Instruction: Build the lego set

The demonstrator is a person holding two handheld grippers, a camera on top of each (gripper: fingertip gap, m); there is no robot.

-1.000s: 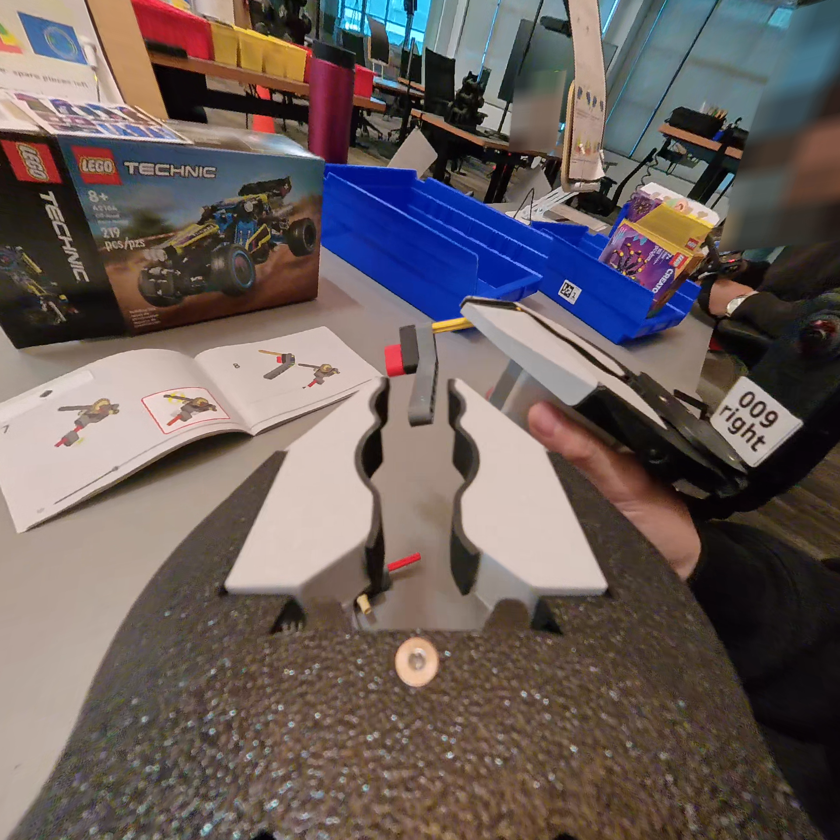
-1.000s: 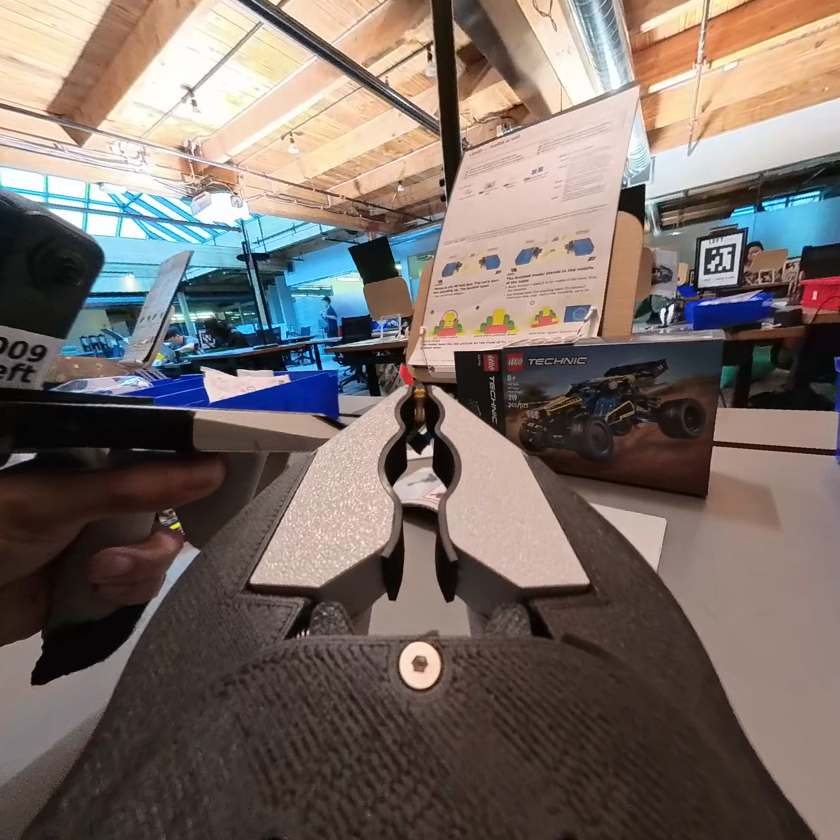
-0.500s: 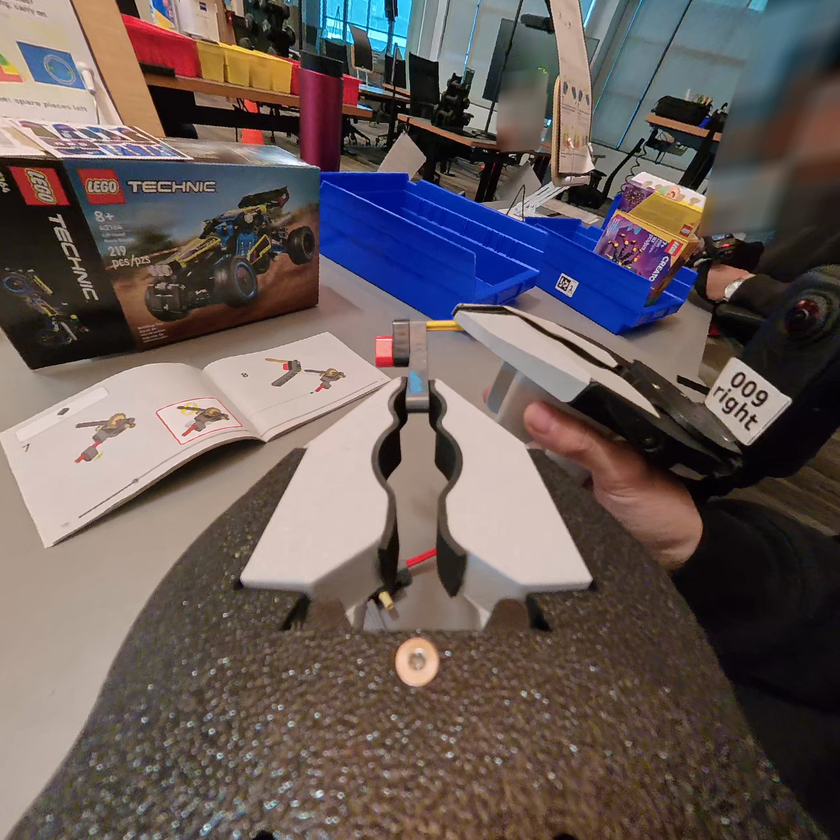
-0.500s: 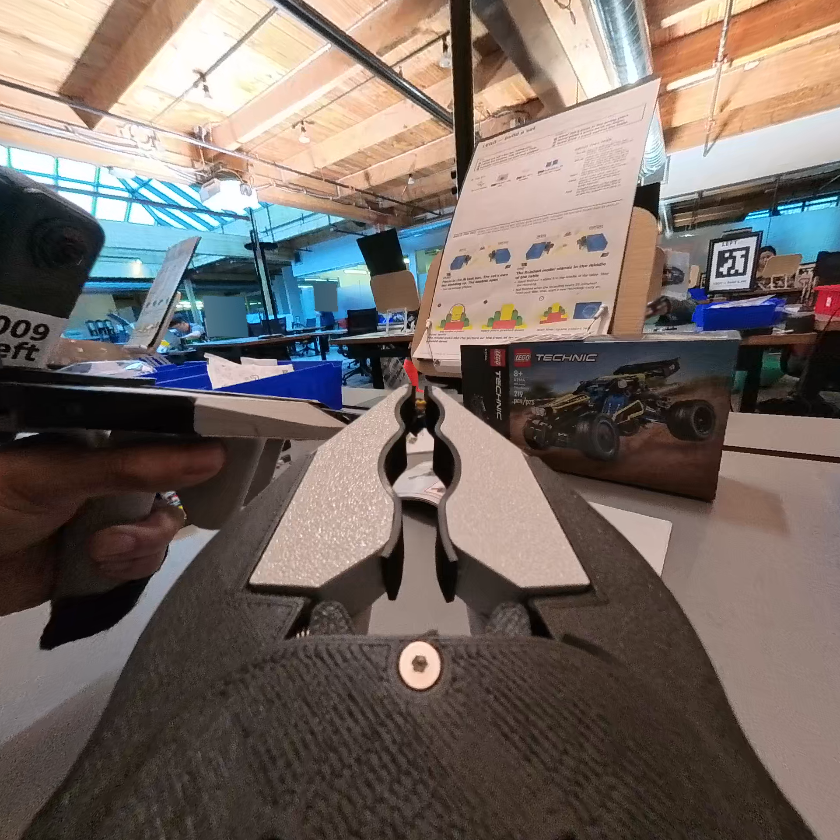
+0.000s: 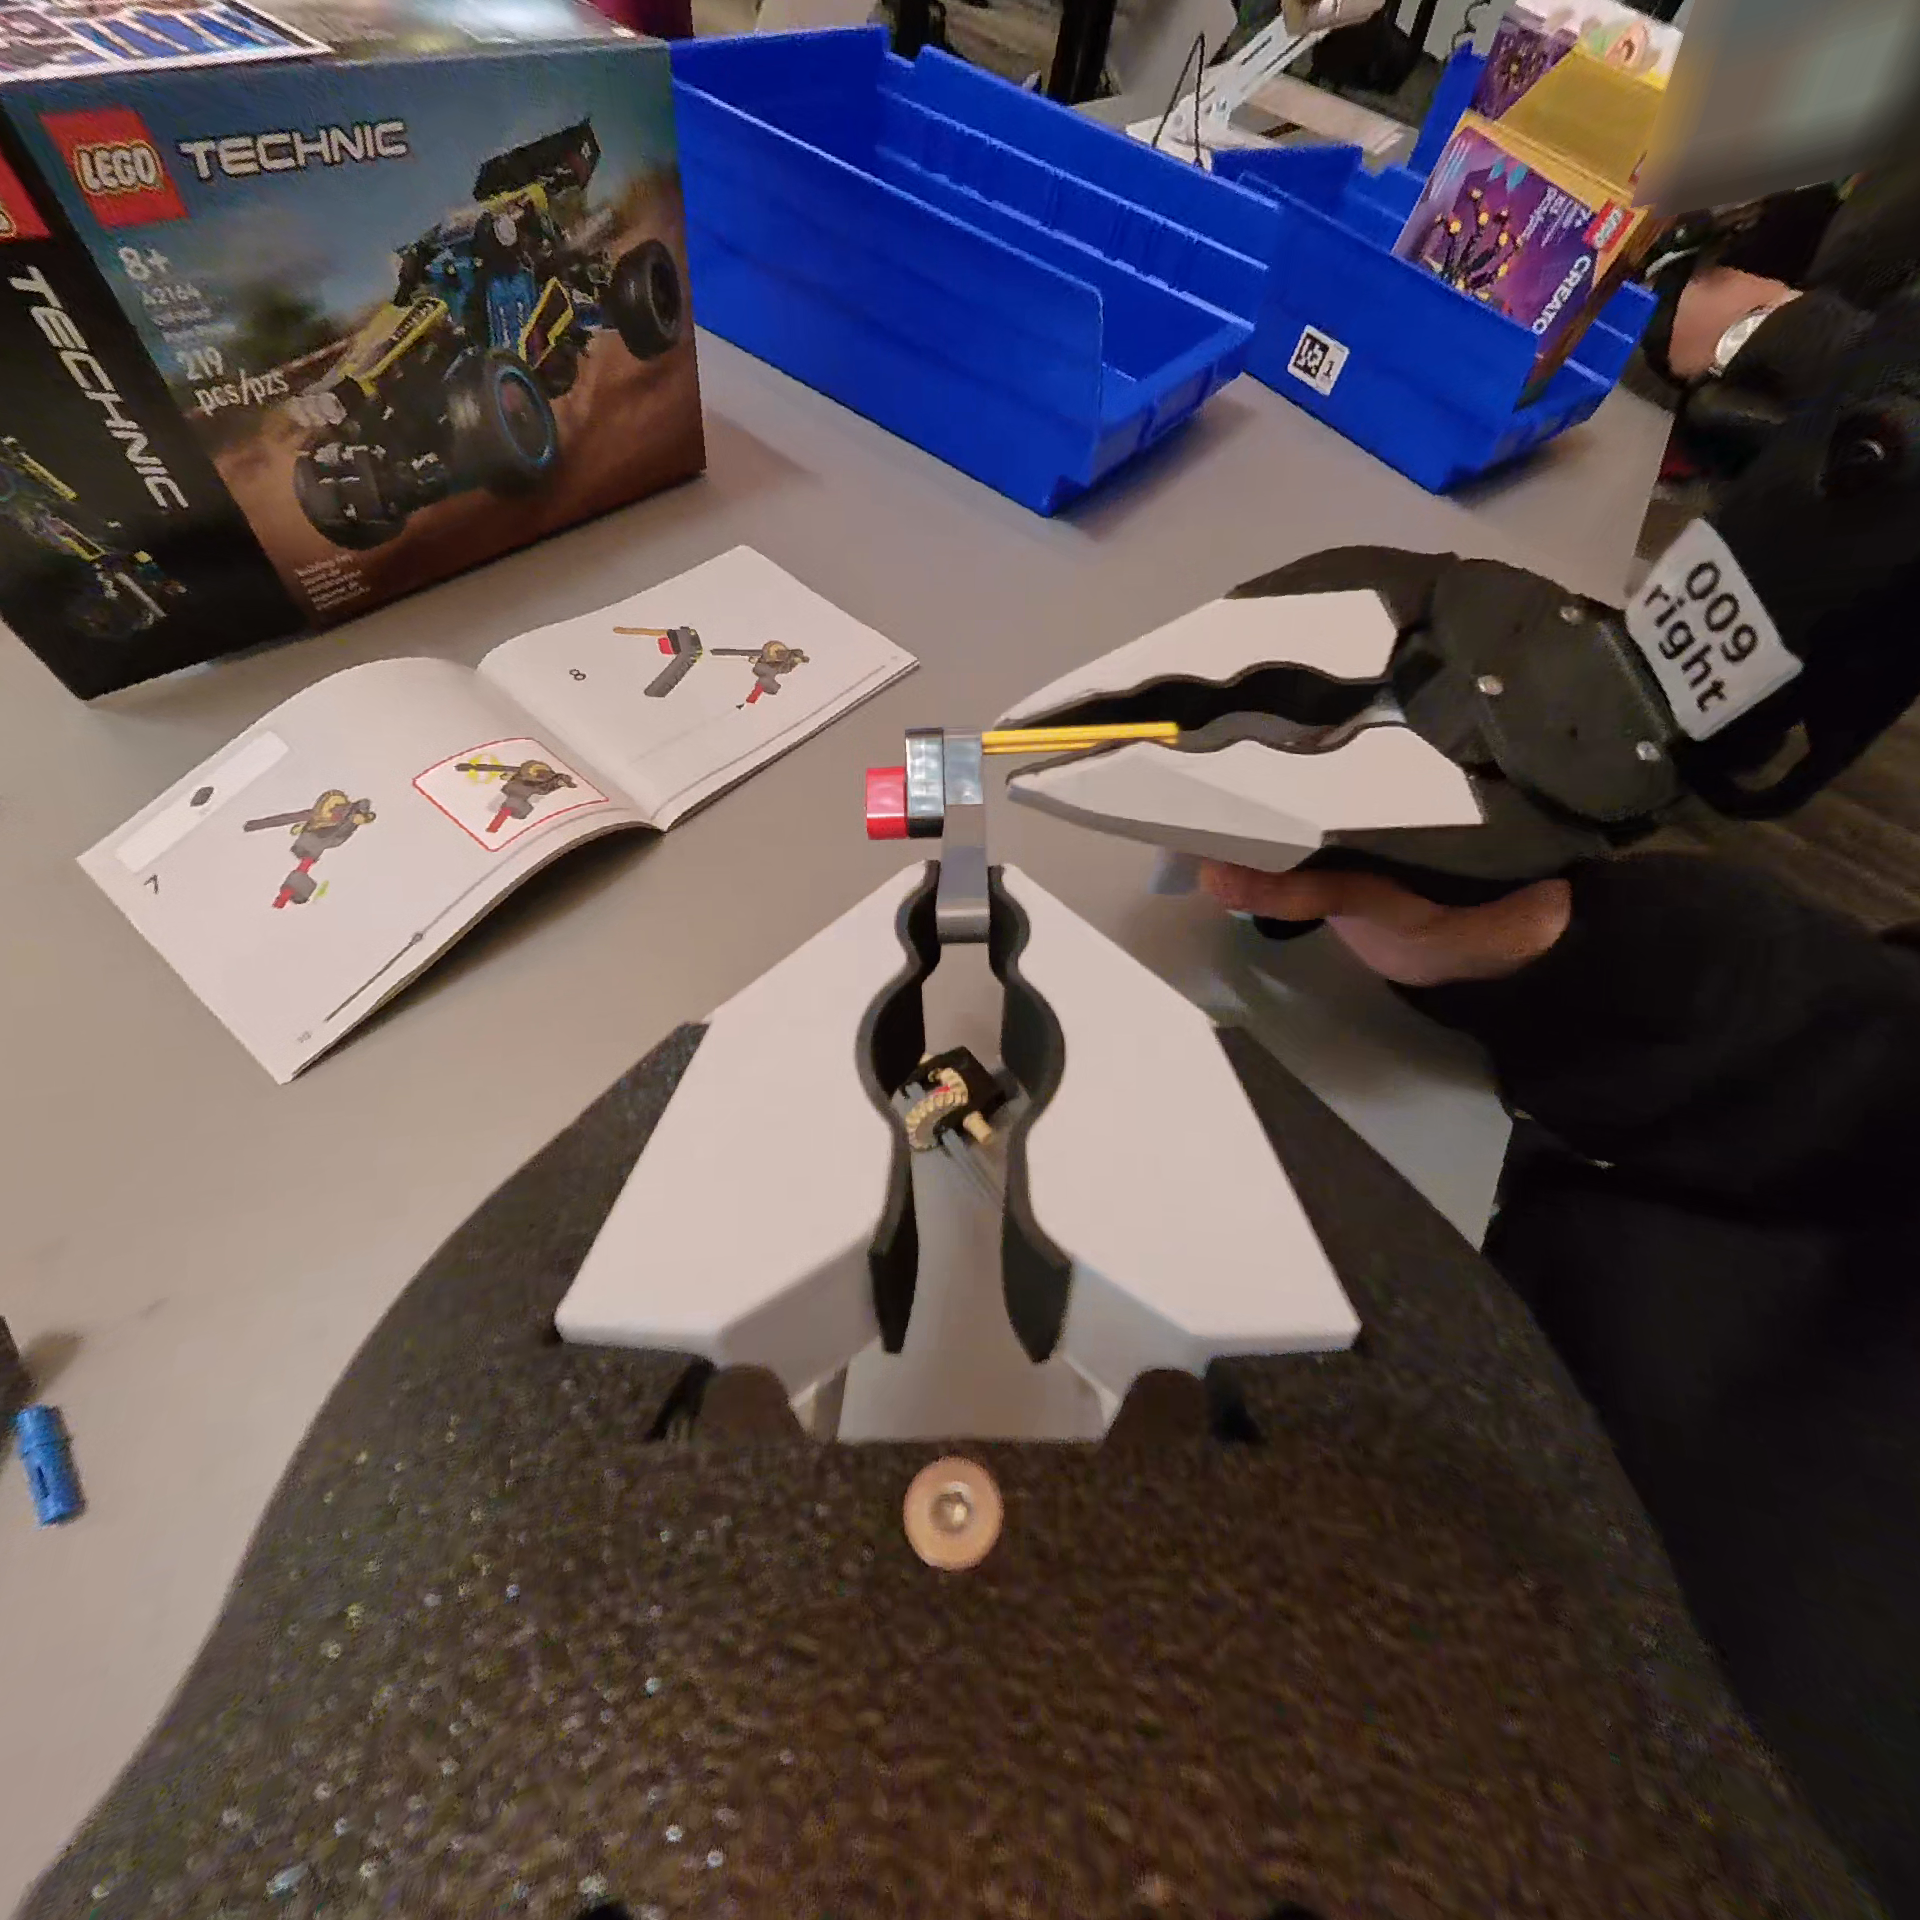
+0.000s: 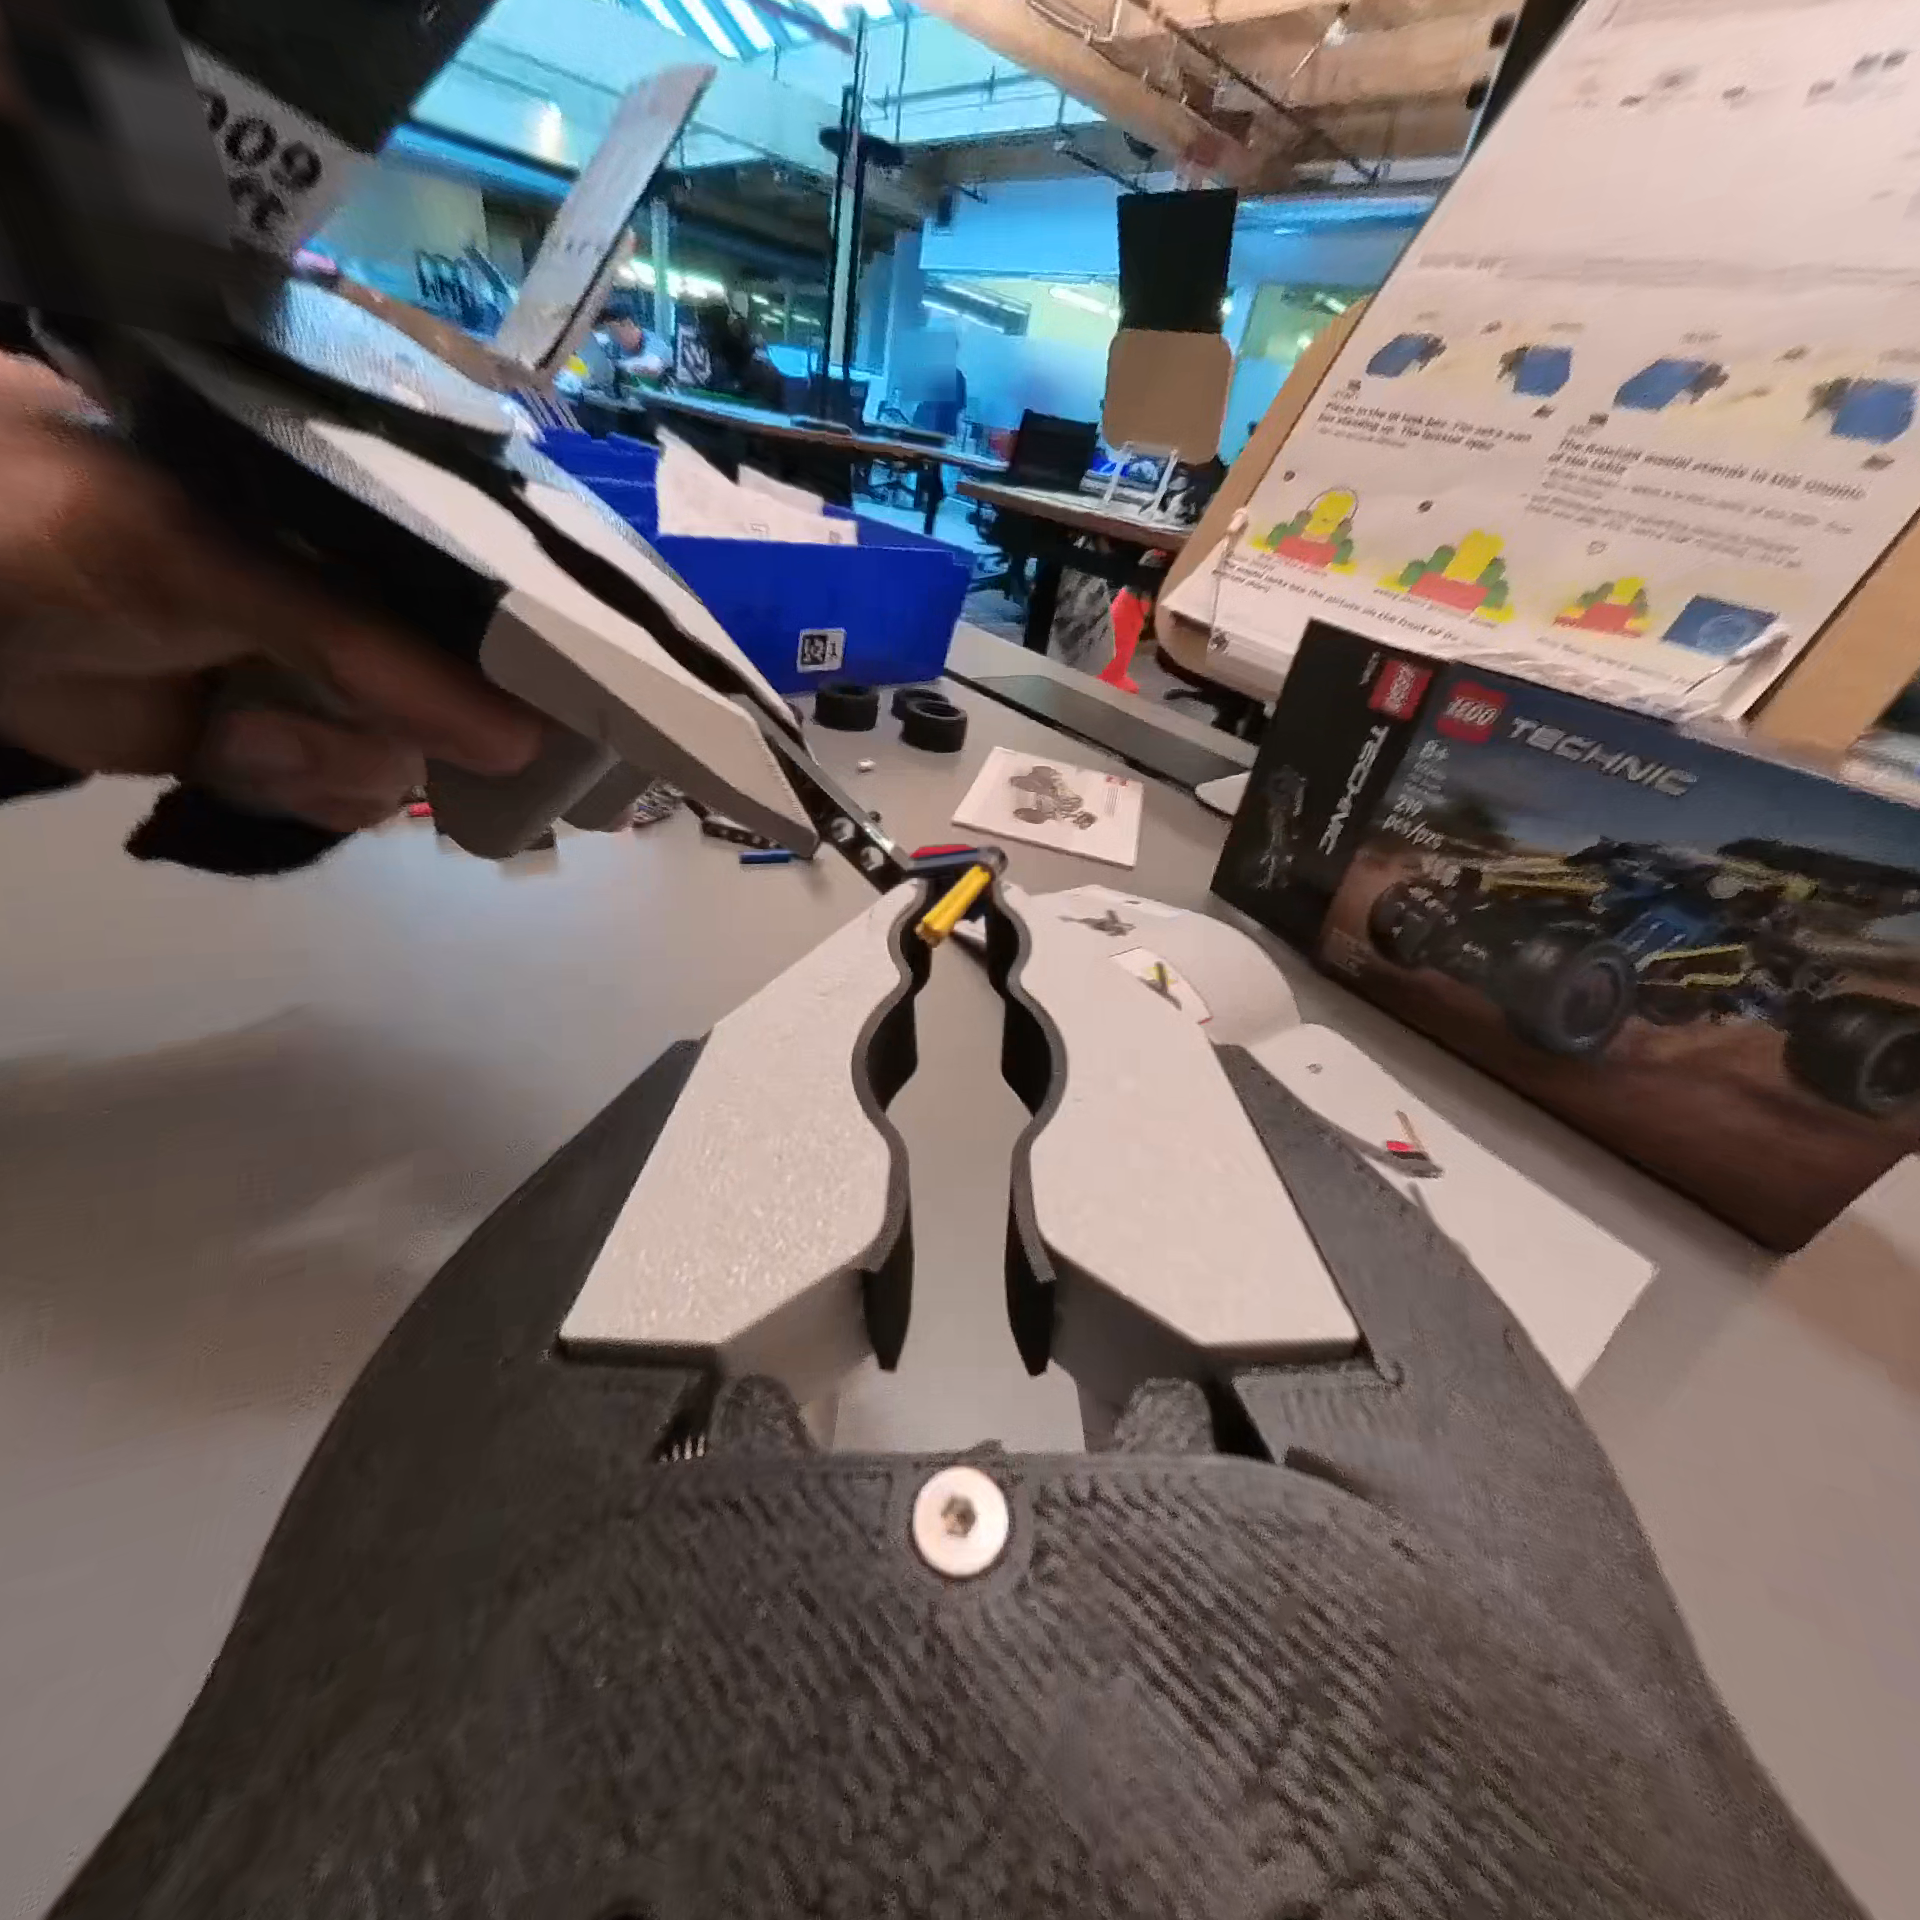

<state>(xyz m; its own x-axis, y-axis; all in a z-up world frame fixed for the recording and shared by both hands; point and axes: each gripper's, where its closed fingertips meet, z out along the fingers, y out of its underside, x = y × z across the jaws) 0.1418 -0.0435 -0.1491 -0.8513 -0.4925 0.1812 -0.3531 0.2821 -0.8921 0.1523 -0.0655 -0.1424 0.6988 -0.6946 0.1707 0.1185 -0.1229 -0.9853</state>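
A small assembly hangs between my two grippers above the grey table point(image 5: 208, 1195). It is a grey beam point(image 5: 961, 894) topped by a grey connector with a red piece point(image 5: 888, 802), and a yellow axle point(image 5: 1081, 738) sticks out to the right. My left gripper point(image 5: 961, 883) is shut on the beam's lower end. My right gripper point(image 5: 1008, 758) comes in from the right, shut on the yellow axle. In the right wrist view the right gripper point(image 6: 954, 909) holds the axle point(image 6: 951, 904), and the left gripper point(image 6: 821, 831) reaches in from the upper left.
An open instruction booklet point(image 5: 499, 790) lies left of the grippers, with the set's box point(image 5: 343, 312) behind it. Two blue bins point(image 5: 966, 270) stand at the back. A black and tan gear piece point(image 5: 951, 1101) lies under the left gripper. A blue pin point(image 5: 47, 1465) lies at the left. Tyres point(image 6: 894, 712) lie farther off. The tips of both grippers are at nearly the same place. My left gripper's tips are some 20 cm from the blue pin point(image 5: 47, 1465).
My left gripper closed on the grey beam. Both grippers then tipped downward toward the table, still joined by the assembly. The right gripper kept hold of the axle.
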